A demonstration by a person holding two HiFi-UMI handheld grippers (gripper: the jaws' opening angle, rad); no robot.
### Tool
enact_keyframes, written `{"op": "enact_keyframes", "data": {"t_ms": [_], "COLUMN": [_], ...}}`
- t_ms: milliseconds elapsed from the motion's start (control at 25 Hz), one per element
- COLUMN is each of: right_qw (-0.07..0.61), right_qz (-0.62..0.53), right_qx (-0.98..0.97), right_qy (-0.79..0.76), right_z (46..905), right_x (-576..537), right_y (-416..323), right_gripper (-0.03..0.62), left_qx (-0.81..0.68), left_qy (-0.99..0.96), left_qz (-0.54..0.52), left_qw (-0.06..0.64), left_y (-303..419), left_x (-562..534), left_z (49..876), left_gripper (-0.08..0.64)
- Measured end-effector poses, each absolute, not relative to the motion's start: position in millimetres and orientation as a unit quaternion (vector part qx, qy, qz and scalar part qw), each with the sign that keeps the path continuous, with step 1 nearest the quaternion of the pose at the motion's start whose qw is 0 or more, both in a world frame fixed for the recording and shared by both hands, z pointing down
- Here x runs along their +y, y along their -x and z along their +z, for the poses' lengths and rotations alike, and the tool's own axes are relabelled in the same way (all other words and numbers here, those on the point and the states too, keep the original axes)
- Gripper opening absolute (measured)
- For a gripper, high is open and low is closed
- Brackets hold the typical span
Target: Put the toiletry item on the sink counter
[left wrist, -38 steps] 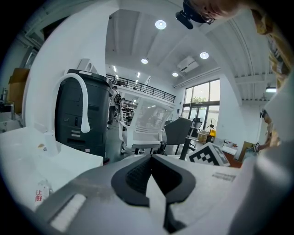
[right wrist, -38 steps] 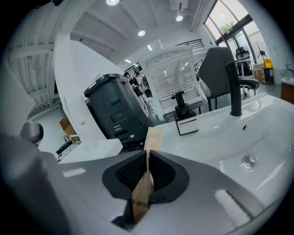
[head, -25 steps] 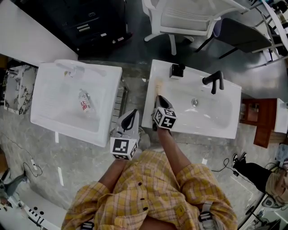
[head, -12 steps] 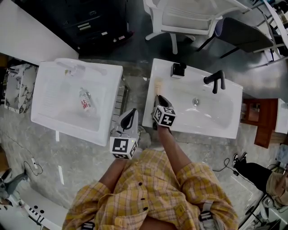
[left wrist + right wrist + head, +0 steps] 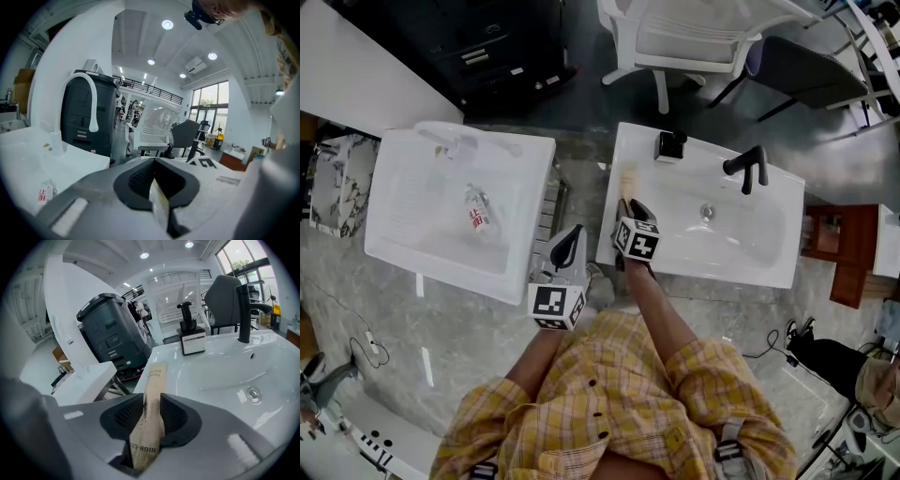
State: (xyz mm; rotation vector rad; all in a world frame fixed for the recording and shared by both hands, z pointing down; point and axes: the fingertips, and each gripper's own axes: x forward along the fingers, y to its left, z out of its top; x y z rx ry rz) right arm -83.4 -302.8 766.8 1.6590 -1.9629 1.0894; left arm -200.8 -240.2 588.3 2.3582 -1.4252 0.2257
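The toiletry item is a tan paper toothbrush packet [image 5: 151,390]. It lies along the left rim of the right-hand white sink counter [image 5: 619,150], and shows as a pale strip [image 5: 629,178] in the head view. My right gripper [image 5: 151,416] [image 5: 628,208] points down at the counter's front left corner. Its jaws have just been opening; the packet's near end still lies between them, loosely, with its far end on the counter. My left gripper [image 5: 154,180] [image 5: 572,234] hangs in the gap between the two sinks, shut with nothing in it.
A black soap dispenser [image 5: 669,146] [image 5: 192,336] and a black faucet [image 5: 746,167] [image 5: 243,310] stand at the back of the right sink. The left sink [image 5: 403,178] holds a small clear bottle [image 5: 475,214]. A white chair [image 5: 684,37] stands behind.
The right gripper's jaws have spread apart around the packet, and the gripper has shifted slightly. The left gripper has not moved.
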Motion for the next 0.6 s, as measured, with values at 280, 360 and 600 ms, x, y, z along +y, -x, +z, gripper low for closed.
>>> {"op": "enact_keyframes", "data": {"t_ms": [280,360,600], "right_qw": [0.159,0.157,0.139], "right_qz": [0.401,0.401,0.407], "right_qx": [-0.697,-0.698,-0.703], "right_qy": [-0.573,-0.572,-0.567], "right_z": [764,763,754], "right_x": [-303,-301,-297], "right_y": [84,82,78], "right_gripper": [0.158,0.163,0.181], "left_qx": [-0.507,-0.507,-0.508], "left_qy": [-0.838,-0.838,-0.838], "left_qz": [0.079,0.078,0.074], "left_qw": [0.185,0.185,0.182], "left_y": [199,199,197], "left_x": [-238,-236,-234], "left_z": [588,586,582], "left_gripper": [0.000,0.000,0.000]}}
